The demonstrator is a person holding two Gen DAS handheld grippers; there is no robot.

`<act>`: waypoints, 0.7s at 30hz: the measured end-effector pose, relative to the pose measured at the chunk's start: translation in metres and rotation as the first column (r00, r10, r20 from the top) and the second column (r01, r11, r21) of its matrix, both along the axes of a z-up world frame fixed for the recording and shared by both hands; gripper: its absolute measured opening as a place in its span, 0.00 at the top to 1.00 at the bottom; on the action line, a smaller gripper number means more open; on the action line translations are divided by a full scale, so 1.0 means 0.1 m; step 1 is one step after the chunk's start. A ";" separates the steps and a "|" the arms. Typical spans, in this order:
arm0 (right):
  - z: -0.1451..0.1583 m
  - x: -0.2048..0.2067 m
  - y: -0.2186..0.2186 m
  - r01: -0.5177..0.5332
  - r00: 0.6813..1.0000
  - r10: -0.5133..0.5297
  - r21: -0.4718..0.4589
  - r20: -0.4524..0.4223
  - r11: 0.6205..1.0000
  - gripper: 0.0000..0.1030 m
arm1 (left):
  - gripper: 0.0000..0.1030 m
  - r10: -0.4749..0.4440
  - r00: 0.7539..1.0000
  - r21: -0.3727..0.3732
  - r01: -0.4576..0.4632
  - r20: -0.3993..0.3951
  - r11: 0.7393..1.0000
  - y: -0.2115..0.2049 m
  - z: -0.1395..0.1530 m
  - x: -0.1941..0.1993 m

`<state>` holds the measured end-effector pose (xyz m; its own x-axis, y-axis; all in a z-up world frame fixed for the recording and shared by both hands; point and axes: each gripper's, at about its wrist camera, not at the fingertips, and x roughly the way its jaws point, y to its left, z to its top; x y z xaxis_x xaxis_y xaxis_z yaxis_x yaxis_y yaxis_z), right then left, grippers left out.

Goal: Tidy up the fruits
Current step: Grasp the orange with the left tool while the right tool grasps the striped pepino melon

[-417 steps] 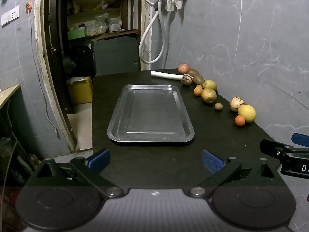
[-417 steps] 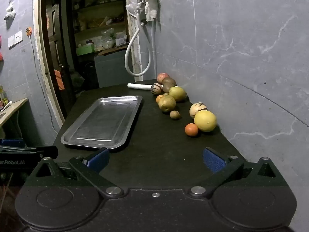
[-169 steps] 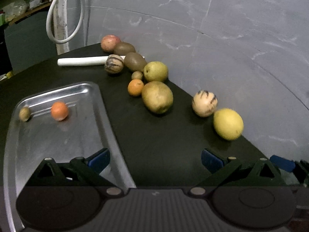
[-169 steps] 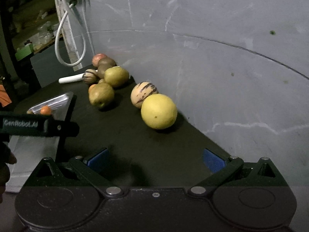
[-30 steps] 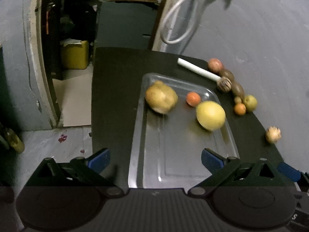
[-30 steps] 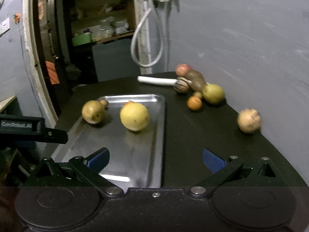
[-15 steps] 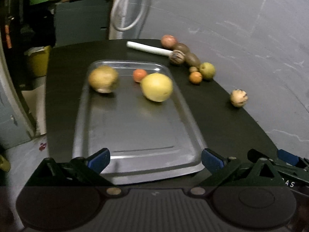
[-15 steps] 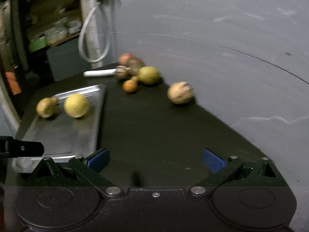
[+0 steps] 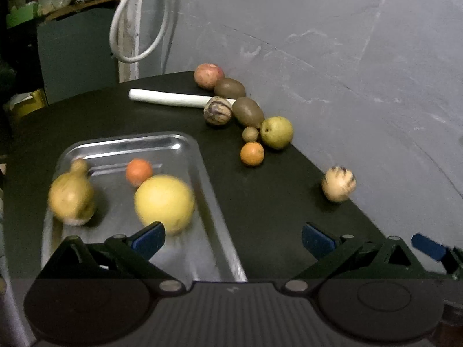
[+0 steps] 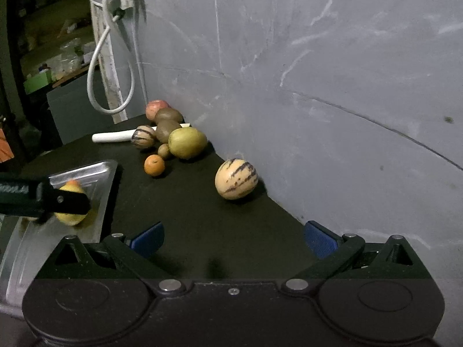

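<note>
A metal tray (image 9: 185, 150) on the black table holds a big yellow citrus (image 9: 164, 202), a brown pear (image 9: 71, 199), a small orange (image 9: 139, 172) and a small brown fruit (image 9: 79, 166). A striped pale melon (image 10: 235, 182) lies alone near the wall, straight ahead of my right gripper (image 10: 234, 238), which is open and empty. My left gripper (image 9: 233, 237) is open and empty over the tray's right rim. Further back lie an orange (image 10: 154, 165), a green pear (image 10: 186, 142), kiwis (image 9: 247, 112), another striped fruit (image 9: 217, 110) and a red apple (image 9: 208, 75).
A white tube (image 9: 167, 98) lies on the table behind the fruit. The grey wall (image 10: 347, 86) runs close along the table's right edge. A white hose (image 9: 136, 29) hangs at the back. The left gripper's body (image 10: 43, 198) crosses the right wrist view above the tray.
Both grippers have swung right and closer toward the fruit row. The striped melon now sits nearer in front of the right gripper. The fruit in the tray has not moved.
</note>
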<state>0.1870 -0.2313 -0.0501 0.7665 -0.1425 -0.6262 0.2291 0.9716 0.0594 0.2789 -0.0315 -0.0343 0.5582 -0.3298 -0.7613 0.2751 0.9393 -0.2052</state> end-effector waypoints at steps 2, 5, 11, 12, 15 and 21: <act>-0.04 0.17 -0.04 0.010 1.000 -0.009 0.018 -0.011 1.000 0.01 | 0.01 -0.004 1.000 0.004 0.004 0.001 1.000 -0.09 -0.03 0.18; -0.12 0.40 -0.09 0.034 0.999 -0.033 0.048 -0.024 0.998 0.01 | 0.01 -0.010 1.000 0.016 0.010 0.002 1.000 -0.23 -0.10 0.46; -0.34 0.75 -0.09 0.070 0.997 -0.068 0.056 -0.030 0.996 0.01 | 0.01 -0.005 1.000 0.016 0.005 -0.024 1.000 -0.48 -0.32 0.95; -0.37 0.79 -0.09 0.069 0.997 -0.067 0.055 -0.029 0.996 0.02 | 0.01 -0.005 1.000 0.016 0.006 -0.025 1.000 -0.51 -0.36 1.01; -0.46 0.90 -0.09 0.076 0.997 -0.074 0.048 -0.031 0.996 0.05 | 0.01 -0.020 1.000 0.022 0.021 -0.014 1.000 -0.62 -0.45 1.14; -0.57 1.09 -0.17 0.118 0.993 -0.116 0.070 -0.032 0.991 0.15 | 0.07 -0.069 0.998 0.035 0.069 0.013 0.997 -0.77 -0.56 1.25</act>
